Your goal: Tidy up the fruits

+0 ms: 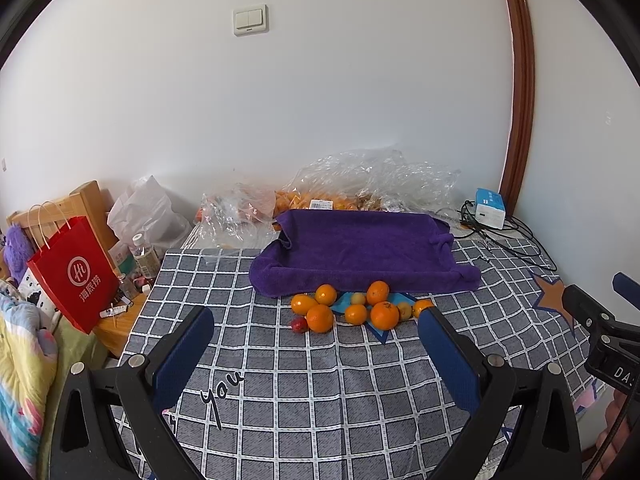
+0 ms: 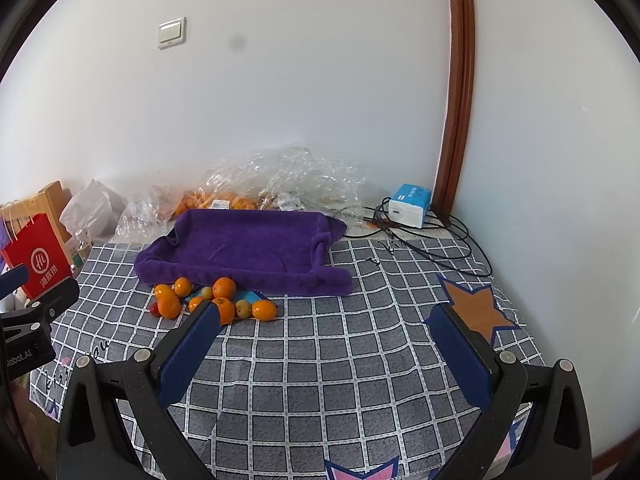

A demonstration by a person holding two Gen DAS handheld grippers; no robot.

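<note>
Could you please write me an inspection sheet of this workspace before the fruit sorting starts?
Surface: grey checked cloth with star prints, bare in the foreground.
Job's things: loose pile of oranges, smaller yellowish fruits and one small red fruit, beside the empty purple towel-lined tray.
Clutter: crumpled clear plastic bags holding more fruit behind the tray.
Grippers: left gripper and right gripper open, empty, short of the pile.
Cables: black cables tangled beside a blue-white box.
Surroundings: white wall, light switch, red paper bag.
</note>
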